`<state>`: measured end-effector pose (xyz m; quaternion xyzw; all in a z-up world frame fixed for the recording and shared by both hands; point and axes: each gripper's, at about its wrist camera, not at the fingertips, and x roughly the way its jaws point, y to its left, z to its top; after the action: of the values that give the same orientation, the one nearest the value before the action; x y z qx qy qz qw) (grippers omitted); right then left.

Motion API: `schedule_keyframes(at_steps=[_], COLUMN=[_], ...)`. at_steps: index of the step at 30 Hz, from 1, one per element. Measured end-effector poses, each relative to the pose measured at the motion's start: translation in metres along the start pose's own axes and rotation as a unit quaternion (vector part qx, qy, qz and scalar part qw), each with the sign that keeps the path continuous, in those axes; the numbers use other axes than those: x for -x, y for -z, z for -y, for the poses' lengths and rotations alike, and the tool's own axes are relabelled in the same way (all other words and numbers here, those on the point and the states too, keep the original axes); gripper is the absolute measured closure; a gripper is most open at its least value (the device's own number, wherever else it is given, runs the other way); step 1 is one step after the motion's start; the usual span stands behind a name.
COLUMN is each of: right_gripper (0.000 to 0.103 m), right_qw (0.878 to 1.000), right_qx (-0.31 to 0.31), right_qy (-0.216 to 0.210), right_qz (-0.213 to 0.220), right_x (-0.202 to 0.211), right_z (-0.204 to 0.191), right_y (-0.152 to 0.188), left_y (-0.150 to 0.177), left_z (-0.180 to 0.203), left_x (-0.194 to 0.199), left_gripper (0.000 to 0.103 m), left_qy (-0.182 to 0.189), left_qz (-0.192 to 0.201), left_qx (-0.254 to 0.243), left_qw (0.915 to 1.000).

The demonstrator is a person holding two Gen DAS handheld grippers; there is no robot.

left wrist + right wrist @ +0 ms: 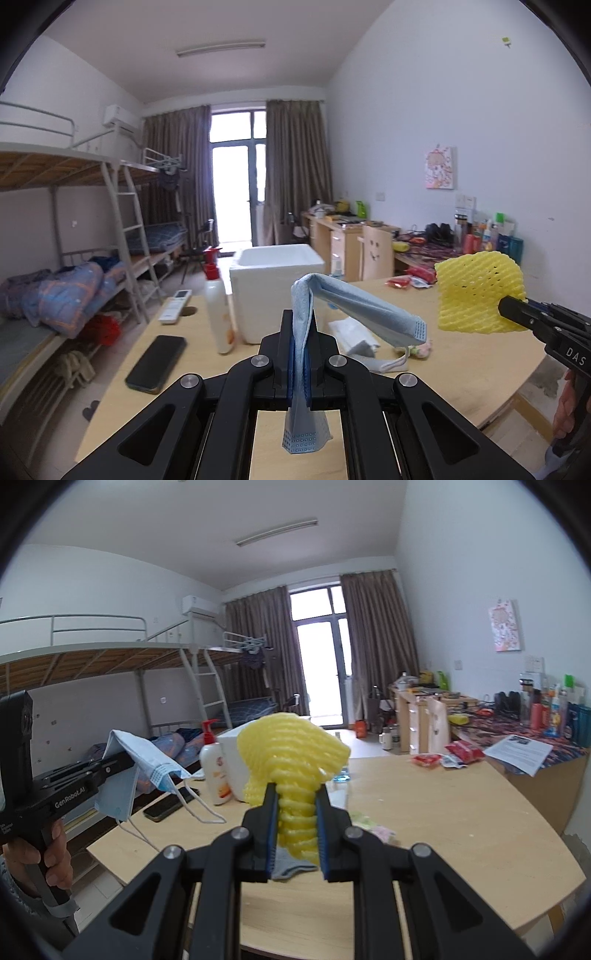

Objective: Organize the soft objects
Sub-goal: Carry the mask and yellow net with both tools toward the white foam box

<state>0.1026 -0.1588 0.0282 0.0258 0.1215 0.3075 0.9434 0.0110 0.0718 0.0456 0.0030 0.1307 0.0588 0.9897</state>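
Your left tongs [300,354] are clamped together on a blue face mask [354,306], pinched near one pleated end, so the rest flops over the tips to the right and an ear loop [397,363] dangles toward the wooden table [461,362]. Your right tongs [295,834] are clamped on a yellow foam fruit net [291,753], squeezed narrow between the blue pads [271,827] and fanning out above them. Both things are held up in the air over the table, the mask to the left and the net to the right, well apart. Judge them as very light and limp: the mask will swing and fold with any quick move, and its loops could snag. The net is springy and will puff back once released, so it may roll or shift; grip it across the bunched middle, as now. Just past the left tongs stand a lotion bottle [218,306] and a white foam box [277,284], open at the top, likely the place for soft things. A phone [157,363] lies near left, and white tissue [351,334] lies under the mask.
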Motion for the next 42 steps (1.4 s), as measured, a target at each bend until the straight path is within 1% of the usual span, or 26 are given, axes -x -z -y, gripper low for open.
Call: schedule_keyframes(at_steps=[8, 13, 18, 22, 29, 33, 40, 42], right_gripper=[0.081, 0.081, 0.081, 0.081, 0.081, 0.081, 0.081, 0.081], right_qw=[0.999, 0.998, 0.998, 0.997, 0.997, 0.997, 0.997, 0.997], right_qx=[0.025, 0.033, 0.036, 0.038, 0.040, 0.040, 0.040, 0.041], right_qy=[-0.040, -0.056, -0.059, -0.059, -0.061, -0.061, -0.060, -0.059], right_qz=[0.003, 0.004, 0.000, -0.007, -0.012, -0.015, -0.021, -0.021], right_x=[-0.009, -0.013, -0.017, -0.025, -0.039, -0.051, -0.073, -0.079], right_z=[-0.029, -0.036, -0.040, -0.039, -0.040, -0.038, -0.034, -0.033], right_y=[-0.002, -0.001, -0.001, -0.003, -0.011, -0.018, -0.034, -0.038], left_y=[0.004, 0.007, 0.008, 0.007, -0.003, -0.006, -0.026, -0.032], left_z=[-0.020, -0.029, -0.033, -0.033, -0.034, -0.039, -0.042, -0.041], left_x=[0.013, 0.019, 0.018, 0.012, -0.004, -0.015, -0.037, -0.044], left_gripper=[0.099, 0.099, 0.099, 0.099, 0.099, 0.099, 0.099, 0.099], left_qy=[-0.036, -0.049, -0.051, -0.049, -0.043, -0.046, -0.050, -0.046], left_qz=[0.008, 0.010, 0.010, 0.004, 0.000, -0.003, -0.003, -0.006], left_qx=[0.010, 0.016, 0.021, 0.020, 0.017, 0.020, 0.020, 0.018], left_qw=[0.9993, 0.9986, 0.9984, 0.9986, 0.9989, 0.9987, 0.9985, 0.9988])
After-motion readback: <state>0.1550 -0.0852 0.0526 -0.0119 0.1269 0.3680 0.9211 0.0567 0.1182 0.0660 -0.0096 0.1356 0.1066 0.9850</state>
